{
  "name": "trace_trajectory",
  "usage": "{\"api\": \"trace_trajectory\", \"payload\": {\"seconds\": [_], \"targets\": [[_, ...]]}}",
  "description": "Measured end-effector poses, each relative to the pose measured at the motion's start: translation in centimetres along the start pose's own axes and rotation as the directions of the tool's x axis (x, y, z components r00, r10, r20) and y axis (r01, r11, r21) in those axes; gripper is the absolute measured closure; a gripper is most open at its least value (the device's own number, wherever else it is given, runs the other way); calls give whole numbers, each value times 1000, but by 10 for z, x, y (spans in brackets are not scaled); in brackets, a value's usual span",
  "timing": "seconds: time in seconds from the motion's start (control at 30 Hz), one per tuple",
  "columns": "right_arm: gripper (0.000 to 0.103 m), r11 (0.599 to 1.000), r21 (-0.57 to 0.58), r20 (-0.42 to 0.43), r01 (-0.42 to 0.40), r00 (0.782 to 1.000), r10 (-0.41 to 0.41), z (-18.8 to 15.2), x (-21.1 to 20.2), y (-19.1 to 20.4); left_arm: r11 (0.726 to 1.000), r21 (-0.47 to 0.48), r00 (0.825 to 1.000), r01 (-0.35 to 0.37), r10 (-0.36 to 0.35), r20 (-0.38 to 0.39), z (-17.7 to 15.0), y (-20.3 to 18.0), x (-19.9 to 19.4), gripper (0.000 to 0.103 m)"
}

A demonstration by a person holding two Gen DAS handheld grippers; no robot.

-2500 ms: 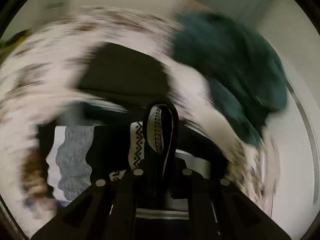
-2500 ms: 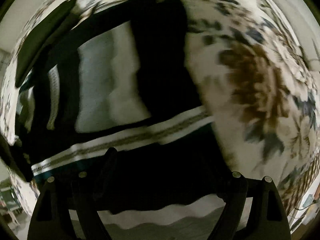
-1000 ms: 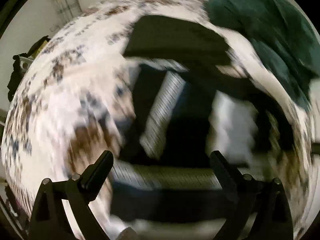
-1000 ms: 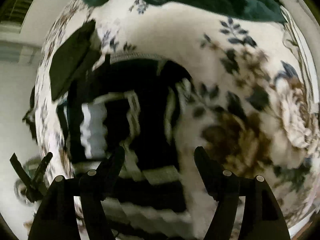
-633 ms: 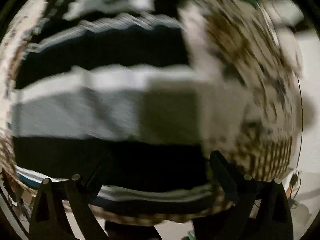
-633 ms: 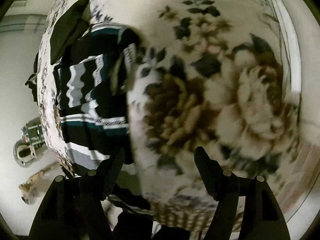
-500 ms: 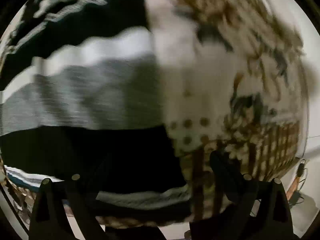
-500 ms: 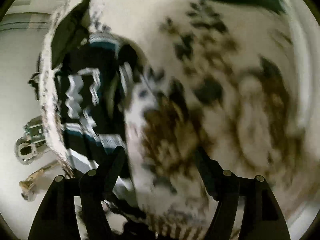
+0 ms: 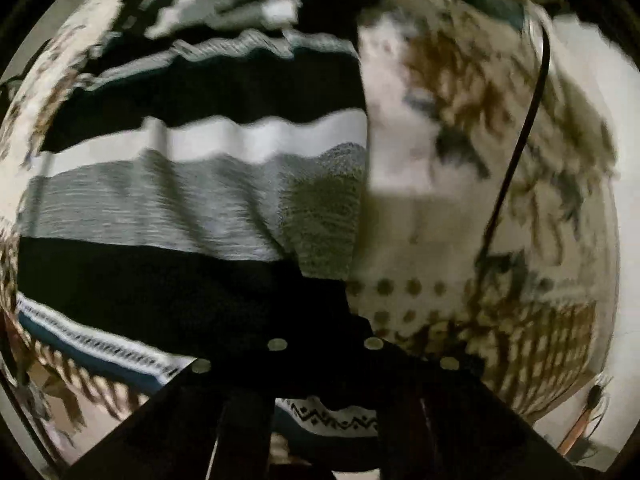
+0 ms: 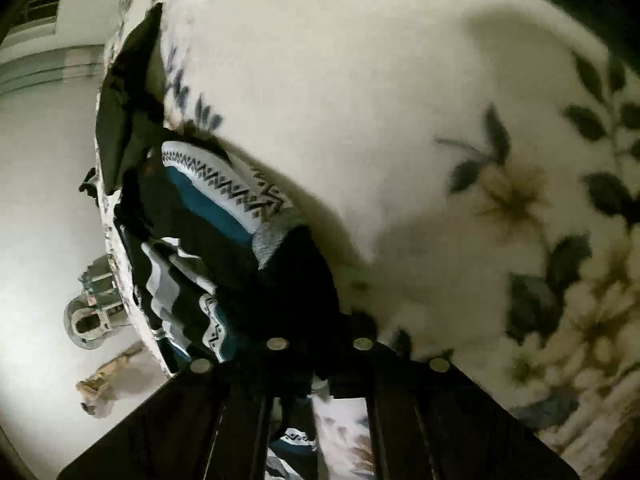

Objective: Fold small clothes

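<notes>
- Knitwear fills our left wrist view: the patterned sweater [image 9: 192, 184] lies spread on the floral bedspread [image 9: 500, 208], with black, white and grey bands and a zigzag strip near its lower hem.
- Our left gripper [image 9: 324, 344] has its fingers drawn close together over the sweater's dark lower edge — whether fabric is actually pinched between them we cannot tell, as black blends into black there.
- In the right wrist view, our right gripper [image 10: 316, 344] is likewise narrowed, with dark sweater cloth [image 10: 240, 240] bunched right at its fingertips; a grip on it looks likely, but we cannot tell for sure.
- From this side the sweater is rumpled, a white zigzag band and a teal stripe showing.
- A thin dark cable [image 9: 516, 152] crosses the bedspread.
- A dark folded garment [image 10: 128, 96] lies just beyond the sweater, at the bed's edge.
</notes>
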State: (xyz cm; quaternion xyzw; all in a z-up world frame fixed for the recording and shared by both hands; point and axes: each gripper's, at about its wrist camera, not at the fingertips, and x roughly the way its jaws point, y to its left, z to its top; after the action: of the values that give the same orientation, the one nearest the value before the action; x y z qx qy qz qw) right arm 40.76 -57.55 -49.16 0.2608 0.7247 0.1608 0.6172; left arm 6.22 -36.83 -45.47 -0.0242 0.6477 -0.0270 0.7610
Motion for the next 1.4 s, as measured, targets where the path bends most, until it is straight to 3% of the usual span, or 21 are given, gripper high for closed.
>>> {"api": "trace_trajectory", "payload": {"seconds": [0.23, 0.37, 0.5, 0.6, 0.8, 1.07, 1.17, 1.2, 1.23, 1.27, 1.3, 1.33, 1.37, 1.4], "targets": [[100, 993, -116, 55, 33, 998, -27, 1, -44, 84, 976, -214, 995, 30, -9, 96, 15, 85, -68, 98], [100, 981, -187, 70, 54, 997, -42, 7, -47, 156, 924, -374, 990, 82, -32, 138, 19, 159, -88, 98], [100, 964, -255, 78, 82, 995, -64, 20, -23, 243, 868, -485, 989, 108, -43, 142, 14, 222, -81, 98], [100, 950, -289, 82, 119, 992, -99, 32, 16, 309, 809, -570, 987, 143, -74, 142, 3, 277, -67, 98], [100, 898, -342, 79, 278, 960, -267, 59, 138, 421, 741, -644, 982, 191, -143, 127, -11, 345, -30, 98], [100, 807, -409, 84, 425, 899, -431, 79, 274, 504, 727, -643, 970, 240, -212, 123, -13, 400, -15, 98], [99, 814, -394, 40, 426, 893, -448, 82, 305, 511, 720, -640, 958, 269, -266, 104, -17, 421, -4, 95], [95, 831, -381, 20, 406, 902, -431, 82, 309, 511, 707, -644, 948, 292, -300, 101, -19, 428, 2, 93], [80, 853, -365, 3, 373, 917, -399, 80, 306, 511, 696, -648, 940, 311, -327, 100, -22, 434, 5, 90], [71, 874, -355, -11, 331, 934, -358, 76, 300, 511, 689, -650, 933, 320, -349, 90, -25, 441, 7, 77], [53, 897, -351, -28, 269, 955, -297, 65, 288, 511, 691, -649, 932, 316, -353, 78, -27, 446, 6, 69], [43, 903, -363, -36, 232, 964, -262, 52, 275, 511, 690, -647, 928, 326, -363, 81, -30, 451, 3, 53], [43, 903, -381, -39, 201, 972, -232, 38, 262, 511, 683, -643, 922, 346, -376, 97, -32, 456, 0, 45], [43, 896, -412, -39, 168, 979, -202, 14, 241, 509, 673, -640, 914, 369, -389, 118, -36, 462, -5, 45]]}}
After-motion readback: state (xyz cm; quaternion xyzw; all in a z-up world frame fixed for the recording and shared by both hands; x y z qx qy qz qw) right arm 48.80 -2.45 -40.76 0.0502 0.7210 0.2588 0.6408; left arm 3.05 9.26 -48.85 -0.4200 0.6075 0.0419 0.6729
